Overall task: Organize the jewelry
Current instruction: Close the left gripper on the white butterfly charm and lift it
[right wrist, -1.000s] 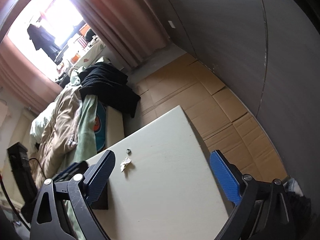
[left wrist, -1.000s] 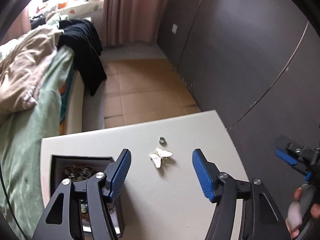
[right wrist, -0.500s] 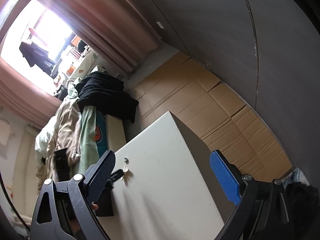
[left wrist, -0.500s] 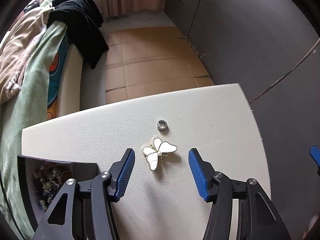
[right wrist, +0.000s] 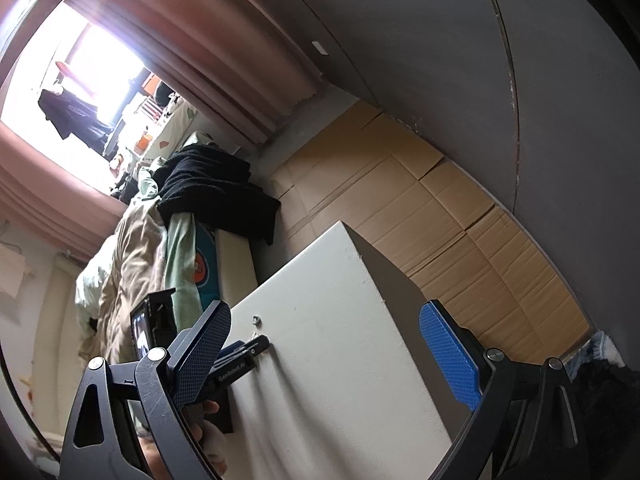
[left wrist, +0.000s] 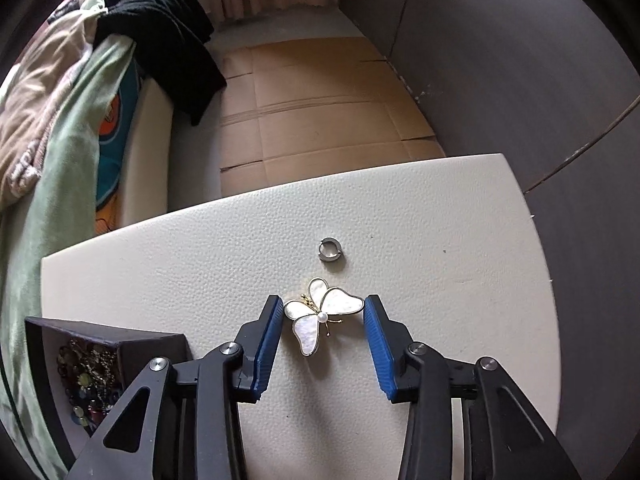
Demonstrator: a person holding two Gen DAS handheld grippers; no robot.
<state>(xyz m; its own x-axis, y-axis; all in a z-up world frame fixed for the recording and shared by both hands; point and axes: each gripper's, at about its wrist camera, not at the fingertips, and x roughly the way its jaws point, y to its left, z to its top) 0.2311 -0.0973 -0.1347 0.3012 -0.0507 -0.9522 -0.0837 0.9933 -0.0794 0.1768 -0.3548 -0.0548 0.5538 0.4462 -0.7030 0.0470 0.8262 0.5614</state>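
The left gripper (left wrist: 323, 320) has its jaws spread around the flat butterfly brooch (left wrist: 320, 315) on the bench (left wrist: 440, 280), so closing could make the thin brooch slip out or tilt.

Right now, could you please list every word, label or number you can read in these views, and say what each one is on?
"GenRobot.AI" - printed on the left gripper, seen from the right wrist view; the last letters are small and uncertain.
Bedding - an orange and teal print with no readable letters.
No other readable text.
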